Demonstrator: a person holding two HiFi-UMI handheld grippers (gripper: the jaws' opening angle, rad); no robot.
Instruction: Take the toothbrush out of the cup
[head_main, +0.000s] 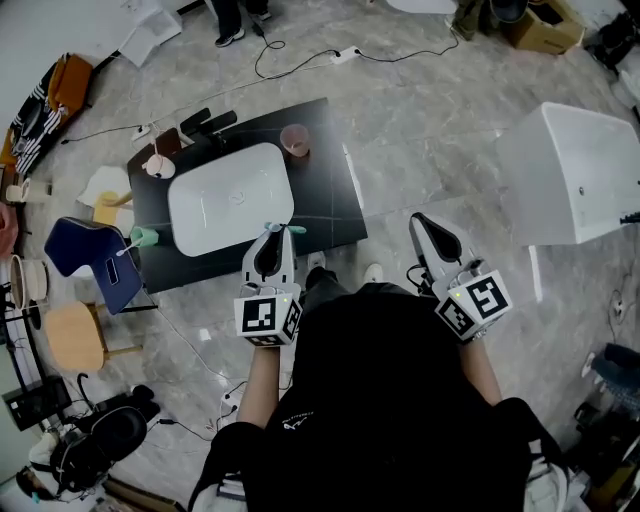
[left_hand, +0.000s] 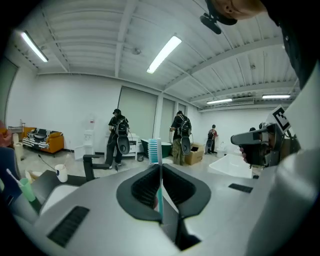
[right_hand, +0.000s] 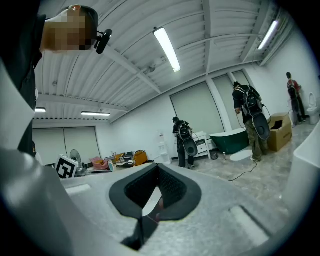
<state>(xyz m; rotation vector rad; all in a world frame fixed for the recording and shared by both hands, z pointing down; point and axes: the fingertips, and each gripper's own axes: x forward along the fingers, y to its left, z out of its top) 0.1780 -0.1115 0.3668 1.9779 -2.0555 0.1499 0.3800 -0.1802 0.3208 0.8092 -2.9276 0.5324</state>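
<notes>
I have the left claw shut tight on the toothbrush: its green handle runs up between the jaws and the bristle head stands out past the tips, clear of every cup. The right claw is off to the side over bare floor, its jaws pressed together with nothing between them. Just ahead of the left claw is a black counter with a white basin sunk into it, and the claw's tips sit over the basin's near edge. Beyond the basin a black tap stands at the back of the counter, with a pink cup to its right. Left of the claw, at the counter's near corner, a green cup holds a thin white stick. Further left are a blue chair and a wooden stool. The floor is grey marbled tile with cables trailing across it. Far ahead of the left claw, people stand under strip lights on a white ceiling.
</notes>
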